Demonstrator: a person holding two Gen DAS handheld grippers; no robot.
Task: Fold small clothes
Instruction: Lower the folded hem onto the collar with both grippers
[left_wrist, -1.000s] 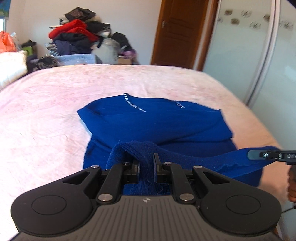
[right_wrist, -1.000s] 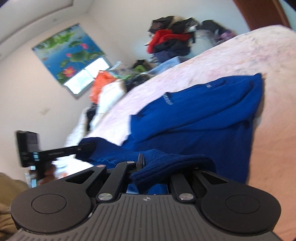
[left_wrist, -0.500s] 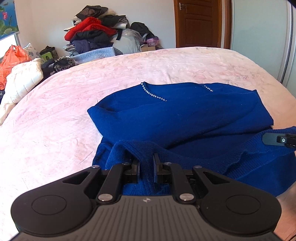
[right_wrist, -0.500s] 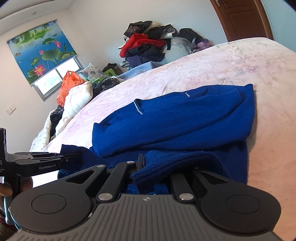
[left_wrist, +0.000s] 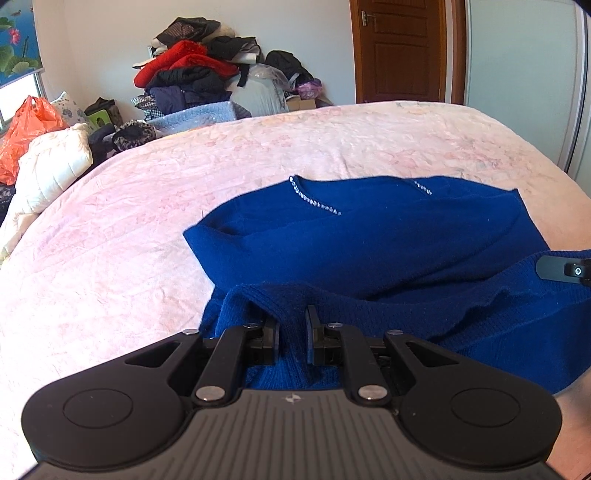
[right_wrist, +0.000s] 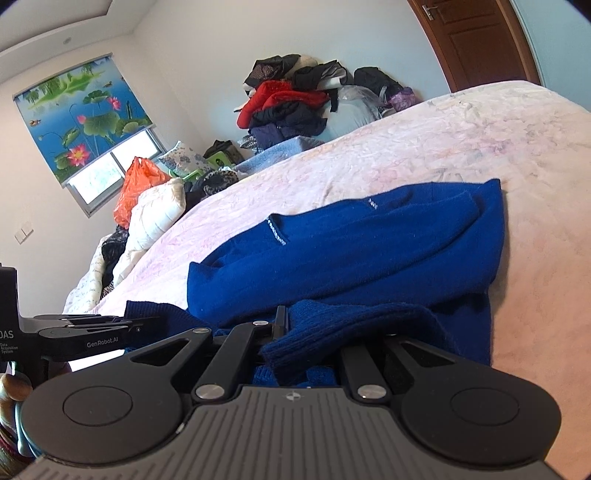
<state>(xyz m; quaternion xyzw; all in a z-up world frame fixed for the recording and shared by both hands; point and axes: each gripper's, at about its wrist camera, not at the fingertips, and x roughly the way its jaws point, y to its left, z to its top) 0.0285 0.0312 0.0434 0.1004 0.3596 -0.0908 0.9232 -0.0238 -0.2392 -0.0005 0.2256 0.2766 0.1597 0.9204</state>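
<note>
A blue knit sweater (left_wrist: 369, 236) lies on the pink bed (left_wrist: 110, 240), neckline with silver trim at the far side. My left gripper (left_wrist: 292, 332) is shut on the sweater's near hem, which is lifted off the bed. My right gripper (right_wrist: 295, 332) is shut on the hem further right; the cloth drapes over its right finger. The sweater also shows in the right wrist view (right_wrist: 351, 258). The right gripper's tip (left_wrist: 565, 269) shows at the left wrist view's right edge, and the left gripper (right_wrist: 85, 332) at the right wrist view's left edge.
A pile of clothes (left_wrist: 195, 81) stands beyond the bed's far end. An orange bag (left_wrist: 29, 129) and white quilt (left_wrist: 48, 173) lie at the far left. A wooden door (left_wrist: 402, 51) and wardrobe panel (left_wrist: 524, 74) stand at the back right.
Both grippers have carried the lifted hem forward over the sweater toward the neckline. Both views have swung and levelled, and the grips have not changed.
</note>
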